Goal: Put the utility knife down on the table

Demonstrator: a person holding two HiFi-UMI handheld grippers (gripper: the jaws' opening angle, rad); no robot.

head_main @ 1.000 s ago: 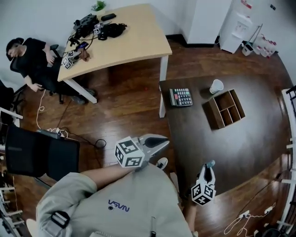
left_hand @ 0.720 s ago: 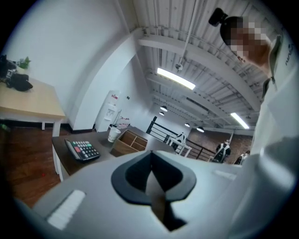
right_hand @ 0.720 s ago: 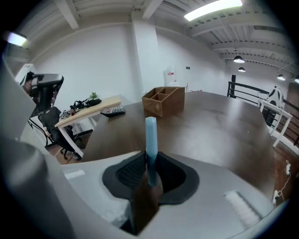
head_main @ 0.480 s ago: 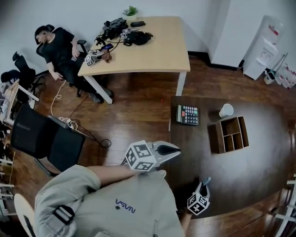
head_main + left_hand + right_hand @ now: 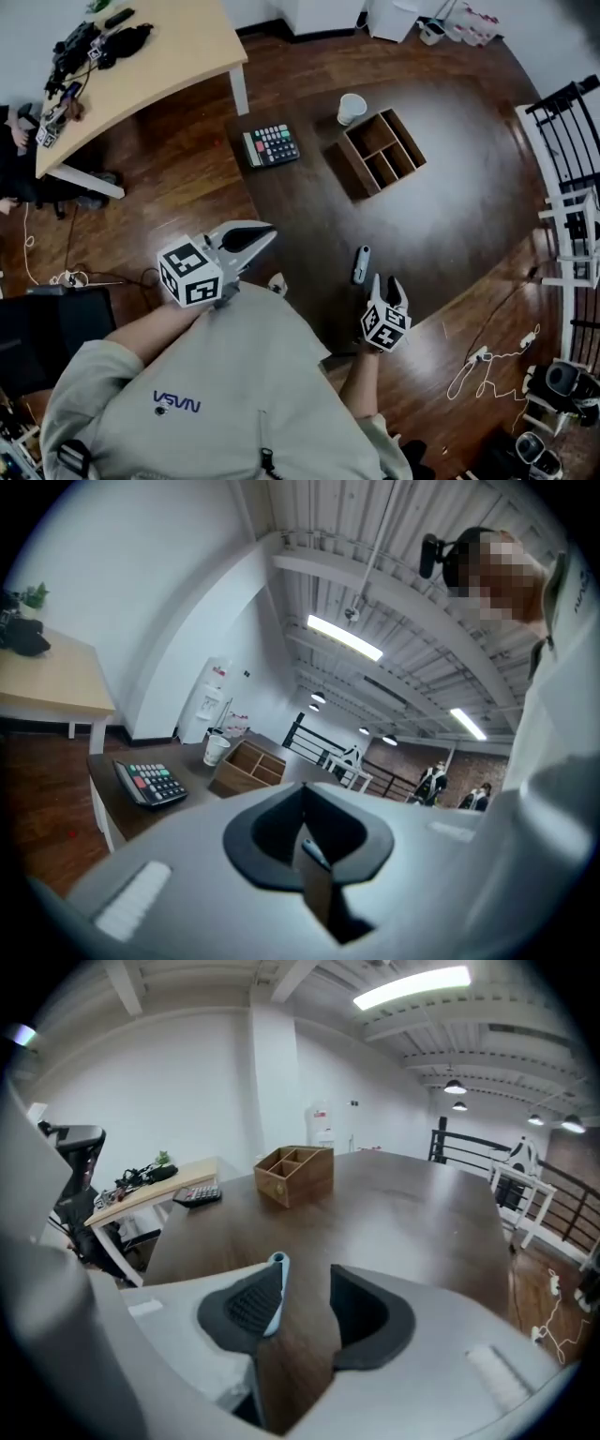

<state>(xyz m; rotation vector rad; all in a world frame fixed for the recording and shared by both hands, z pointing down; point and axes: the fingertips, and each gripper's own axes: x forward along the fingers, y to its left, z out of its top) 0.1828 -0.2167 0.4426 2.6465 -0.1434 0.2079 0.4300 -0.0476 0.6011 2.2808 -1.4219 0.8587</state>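
Note:
The utility knife (image 5: 360,264), slim with a light-blue body, lies on the dark wooden table (image 5: 450,216) near its front edge. My right gripper (image 5: 388,281) hovers just behind and to the right of it, and its jaws are opening. In the right gripper view the knife (image 5: 275,1293) rests along the inner face of the left pad, while the right pad stands well away from it, so nothing is squeezed. My left gripper (image 5: 270,232) is held off the table's left edge above the floor, its jaws pressed together (image 5: 305,841) with nothing in them.
A calculator (image 5: 271,145), a wooden compartment box (image 5: 375,152) and a paper cup (image 5: 352,108) sit at the far end of the dark table. A light wooden desk (image 5: 141,66) stands at the far left. A black railing (image 5: 572,141) and floor cables (image 5: 487,361) are at the right.
The right gripper came forward and down over the table and its jaws spread; the knife, earlier at its tips, now lies on the tabletop. The left gripper stays shut.

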